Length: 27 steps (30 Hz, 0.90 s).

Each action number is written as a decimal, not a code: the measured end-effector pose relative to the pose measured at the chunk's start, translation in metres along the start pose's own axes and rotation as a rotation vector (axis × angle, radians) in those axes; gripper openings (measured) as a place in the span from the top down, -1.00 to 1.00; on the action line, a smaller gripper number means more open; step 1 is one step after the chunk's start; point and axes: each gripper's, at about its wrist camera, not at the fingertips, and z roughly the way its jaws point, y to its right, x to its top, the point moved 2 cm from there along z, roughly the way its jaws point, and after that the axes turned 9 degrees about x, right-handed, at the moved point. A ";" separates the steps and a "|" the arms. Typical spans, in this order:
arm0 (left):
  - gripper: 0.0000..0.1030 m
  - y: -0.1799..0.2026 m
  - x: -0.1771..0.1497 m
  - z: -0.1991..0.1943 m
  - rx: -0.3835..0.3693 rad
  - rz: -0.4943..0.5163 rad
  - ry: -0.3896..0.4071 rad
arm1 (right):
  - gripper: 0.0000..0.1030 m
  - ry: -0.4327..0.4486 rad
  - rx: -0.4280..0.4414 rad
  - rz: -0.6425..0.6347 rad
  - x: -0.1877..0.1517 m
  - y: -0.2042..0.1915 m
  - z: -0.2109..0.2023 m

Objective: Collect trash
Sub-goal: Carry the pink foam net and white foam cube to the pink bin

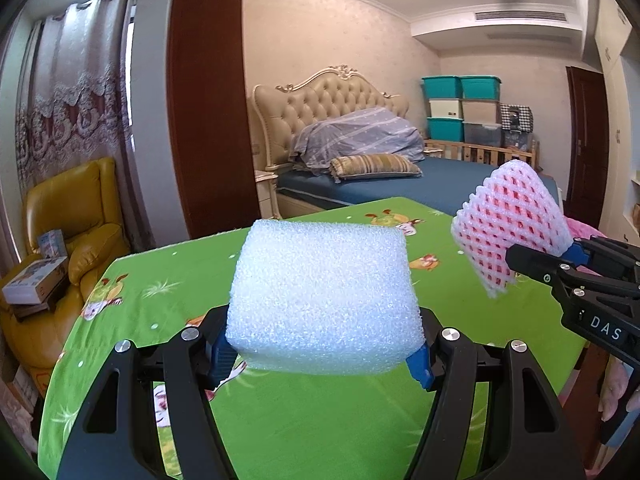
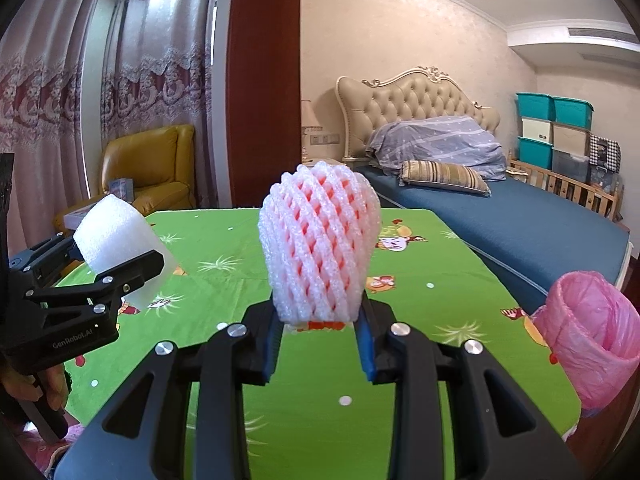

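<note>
My left gripper (image 1: pixel 322 356) is shut on a white foam block (image 1: pixel 324 292), held above the green table (image 1: pixel 320 420); its blue pads press the block's two sides. The same block (image 2: pixel 116 240) and the left gripper (image 2: pixel 132 276) show at the left of the right wrist view. My right gripper (image 2: pixel 320 344) is shut on a pink foam fruit net (image 2: pixel 320 244), gripped at its lower end and standing upright. That net (image 1: pixel 512 228) and the right gripper (image 1: pixel 560 260) appear at the right of the left wrist view. A bin lined with a pink bag (image 2: pixel 592 336) stands off the table's right edge.
The table wears a green cartoon-print cloth (image 2: pixel 420 280). Behind it are a bed (image 2: pixel 500 224) with blue sheet, a yellow armchair (image 1: pixel 68 240) holding boxes, a dark wooden door frame (image 1: pixel 208 100), curtains and stacked storage bins (image 1: pixel 460 108).
</note>
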 end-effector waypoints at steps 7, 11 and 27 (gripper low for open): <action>-0.23 0.035 0.014 0.004 -0.066 0.058 0.017 | 0.40 0.008 -0.045 0.020 -0.003 0.026 -0.011; -0.23 0.058 0.020 0.006 -0.101 0.087 0.028 | 0.40 0.013 -0.077 0.023 -0.004 0.042 -0.020; -0.23 0.129 0.040 0.018 -0.239 0.125 0.022 | 0.40 0.043 -0.215 0.084 -0.015 0.112 -0.060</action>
